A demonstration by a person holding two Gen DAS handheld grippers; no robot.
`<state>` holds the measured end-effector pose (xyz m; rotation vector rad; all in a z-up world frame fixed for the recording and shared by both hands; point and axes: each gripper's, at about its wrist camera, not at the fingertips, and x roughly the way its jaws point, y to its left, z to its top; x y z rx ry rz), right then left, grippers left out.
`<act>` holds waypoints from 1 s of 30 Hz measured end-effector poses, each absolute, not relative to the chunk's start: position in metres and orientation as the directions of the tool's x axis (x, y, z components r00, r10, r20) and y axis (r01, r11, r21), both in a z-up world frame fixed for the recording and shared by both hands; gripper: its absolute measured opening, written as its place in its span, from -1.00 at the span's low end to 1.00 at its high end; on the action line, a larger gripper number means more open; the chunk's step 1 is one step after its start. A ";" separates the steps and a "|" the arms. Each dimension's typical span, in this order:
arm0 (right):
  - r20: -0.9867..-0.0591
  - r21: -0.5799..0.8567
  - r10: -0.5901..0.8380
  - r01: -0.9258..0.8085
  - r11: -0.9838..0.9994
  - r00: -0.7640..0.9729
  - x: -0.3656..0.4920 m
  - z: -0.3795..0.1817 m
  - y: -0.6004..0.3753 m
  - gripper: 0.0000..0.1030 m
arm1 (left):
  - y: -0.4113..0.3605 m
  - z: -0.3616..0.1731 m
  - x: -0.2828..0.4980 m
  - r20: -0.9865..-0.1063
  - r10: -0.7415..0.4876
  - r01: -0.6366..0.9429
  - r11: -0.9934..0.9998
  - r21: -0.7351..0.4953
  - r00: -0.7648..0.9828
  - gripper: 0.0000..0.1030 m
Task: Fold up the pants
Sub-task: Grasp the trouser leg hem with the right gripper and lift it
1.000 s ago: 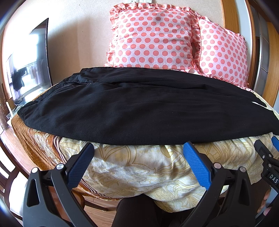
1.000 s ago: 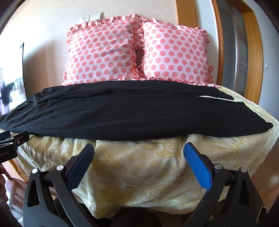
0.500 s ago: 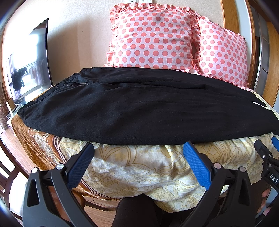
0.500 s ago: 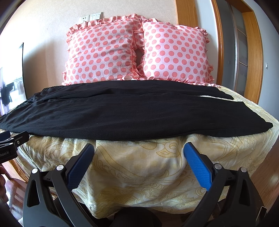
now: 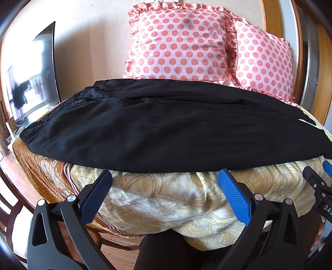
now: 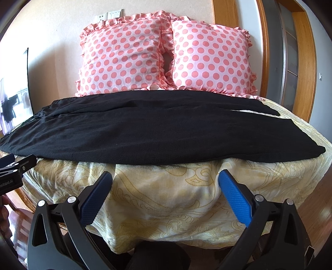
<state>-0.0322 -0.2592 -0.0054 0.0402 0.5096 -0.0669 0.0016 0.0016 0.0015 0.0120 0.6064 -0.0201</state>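
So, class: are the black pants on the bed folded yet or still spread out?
Spread out. The black pants lie lengthwise across the bed, both legs visible side by side toward the right end, waistband at the left. No fold across their length shows.

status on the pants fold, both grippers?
Left gripper open, empty. Right gripper open, empty. Black pants flat across the bed, unfolded, untouched. Nothing in the way.

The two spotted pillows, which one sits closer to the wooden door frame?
The right-hand pillow, beside the wooden door frame. The left-hand pillow stands farther away, under the wall sockets.
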 end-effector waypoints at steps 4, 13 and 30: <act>-0.449 0.068 -0.018 0.054 0.996 0.893 -0.048 0.014 -0.278 0.97 | 0.010 0.006 0.000 -0.576 -0.064 0.072 0.997 -0.009 0.815 0.97; -0.388 0.122 -0.155 0.218 0.968 0.908 0.017 0.121 -0.381 0.97 | 0.020 0.059 -0.004 -0.483 -0.104 0.135 0.990 0.030 0.869 0.97; -0.804 0.058 -0.438 0.786 0.616 0.402 0.339 0.067 -0.597 0.23 | 0.050 0.082 0.126 -0.548 -0.051 -0.002 0.995 -0.095 0.835 0.97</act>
